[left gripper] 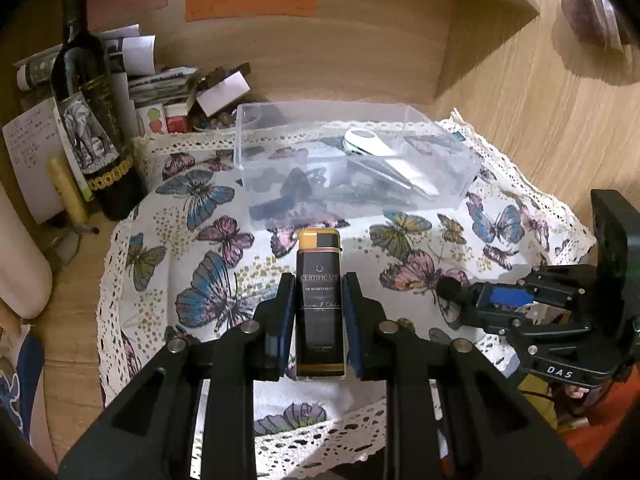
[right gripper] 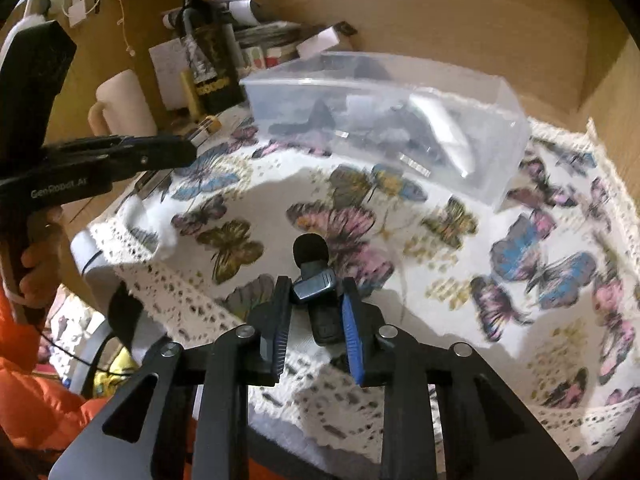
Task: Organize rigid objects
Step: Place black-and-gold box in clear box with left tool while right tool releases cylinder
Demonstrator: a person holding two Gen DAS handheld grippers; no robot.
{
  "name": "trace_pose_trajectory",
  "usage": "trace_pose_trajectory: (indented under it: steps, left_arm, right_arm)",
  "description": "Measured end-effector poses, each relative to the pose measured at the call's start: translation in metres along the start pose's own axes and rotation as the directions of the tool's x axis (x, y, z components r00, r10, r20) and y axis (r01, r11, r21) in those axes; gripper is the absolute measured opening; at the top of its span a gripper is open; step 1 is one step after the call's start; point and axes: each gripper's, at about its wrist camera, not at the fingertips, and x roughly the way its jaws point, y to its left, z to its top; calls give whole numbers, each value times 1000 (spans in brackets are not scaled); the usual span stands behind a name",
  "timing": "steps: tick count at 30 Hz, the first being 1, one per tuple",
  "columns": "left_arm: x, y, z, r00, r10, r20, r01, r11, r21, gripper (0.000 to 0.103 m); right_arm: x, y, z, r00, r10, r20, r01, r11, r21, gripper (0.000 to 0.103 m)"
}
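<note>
- Our left gripper [left gripper: 318, 280] was clenched on a black and gold lighter [left gripper: 320, 300], both pads pressed flat against its long sides and its gold cap pointing away from us.
- The lighter hung above a white butterfly cloth [left gripper: 224, 248] with a lace edge, short of a clear plastic box [left gripper: 440, 120] that stood farther back on the cloth.
- Inside the box we saw a white, spoon-shaped object [left gripper: 380, 156] and some dark items we could not make out.
- Our right gripper [right gripper: 314, 284] was clenched on a small black microphone [right gripper: 314, 280], its round foam head [right gripper: 310, 248] sticking out past the fingertips and its body between the pads.
- The microphone was held over the near part of the cloth, well apart from the box.
- In the left wrist view the right gripper came in from the right side, foam head pointing toward the lighter but not touching it.
- A dark wine bottle [left gripper: 90, 112] with an elephant label stood off the cloth at the far left, beside loose papers [left gripper: 132, 52] and a cream mug [right gripper: 124, 100].
- A hand [right gripper: 38, 248] and an orange sleeve [right gripper: 36, 392] showed at the left edge of the right wrist view.
</note>
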Motion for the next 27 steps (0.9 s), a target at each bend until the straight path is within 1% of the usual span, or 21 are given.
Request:
trace_pose_trajectory:
  steps: [4,7,11,16,20,23,27]
  left_arm:
    - [-4,0,13,1000,-1,31,1,1000,4,23]
    - [-8,-1,26,998,3,66,-3,1000,12,23]
    - [-11,-2,45,994,11,107,-13,1000,20,23]
    - [-9,0,74,989,24,148,-28,999,23,23]
    - [0,2,97,985,46,164,-50,998,24,23]
    - [14,7,109,987,49,154,-53,998,20,23]
    - [42,14,117,993,49,105,-50,999,7,23]
  right_arm:
    - [-13,-7,21,997,-30,77,30,1000,6,22]
    - [-24,-15,40,988,-58,143,55,998,24,22]
    - [-37,-23,66,969,-97,225,92,995,35,22]
    - [-41,-31,98,949,-123,291,114,992,47,22]
    - [-33,-38,119,943,-133,306,125,991,46,22]
    - [-17,-43,131,950,-129,283,119,992,50,22]
    - [14,-53,138,968,-117,221,104,992,67,22]
